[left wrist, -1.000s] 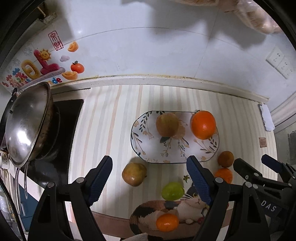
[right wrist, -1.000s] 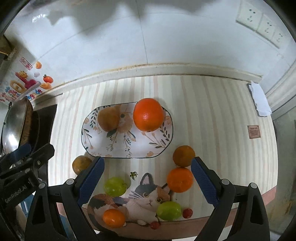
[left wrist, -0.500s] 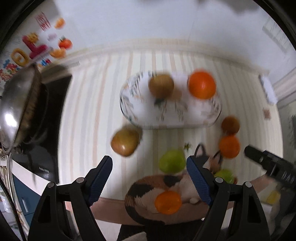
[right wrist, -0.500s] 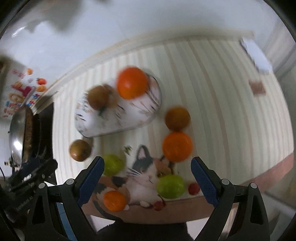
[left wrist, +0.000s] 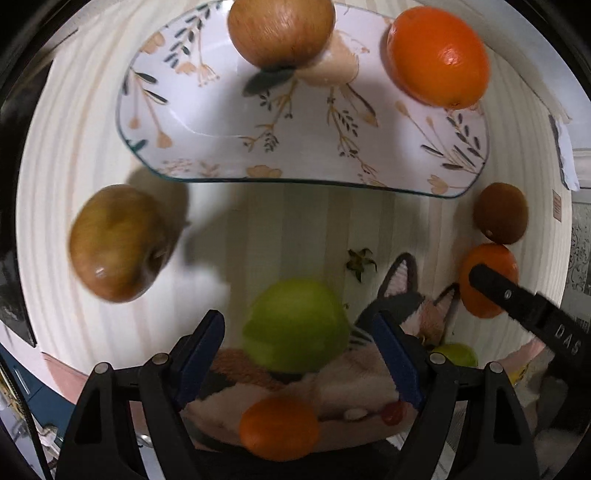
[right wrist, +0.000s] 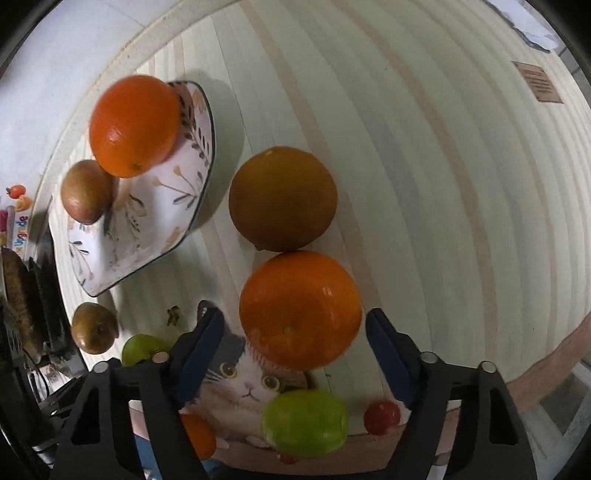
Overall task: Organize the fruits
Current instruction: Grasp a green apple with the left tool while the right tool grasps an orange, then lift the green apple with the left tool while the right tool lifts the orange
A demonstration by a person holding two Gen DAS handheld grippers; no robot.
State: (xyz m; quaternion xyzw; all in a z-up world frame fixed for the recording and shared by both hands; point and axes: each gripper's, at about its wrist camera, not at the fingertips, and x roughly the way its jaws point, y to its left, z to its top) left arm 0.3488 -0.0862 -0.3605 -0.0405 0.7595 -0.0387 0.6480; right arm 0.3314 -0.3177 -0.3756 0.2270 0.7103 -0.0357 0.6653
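Note:
A floral oval plate [left wrist: 221,122] holds a brown apple [left wrist: 280,31] and a large orange [left wrist: 437,57]. My left gripper [left wrist: 299,354] is open, its blue pads on either side of a green apple [left wrist: 295,325] on the cat mat [left wrist: 402,295]. A brown-green apple [left wrist: 118,243] lies left of it on the counter. My right gripper [right wrist: 295,354] is open around an orange [right wrist: 299,310]; a darker orange [right wrist: 282,197] touches it behind. The plate shows in the right wrist view too [right wrist: 147,221].
A small orange [left wrist: 279,428], a second green fruit [right wrist: 304,422] and a red cherry tomato [right wrist: 382,417] lie on the mat near the counter's front edge. A dark orange [left wrist: 500,212] sits right of the plate. A black stove [right wrist: 48,295] is at left.
Both grippers have moved down and forward, close to the counter. The left one now brackets the green apple, the right one brackets the orange. Both stay open.

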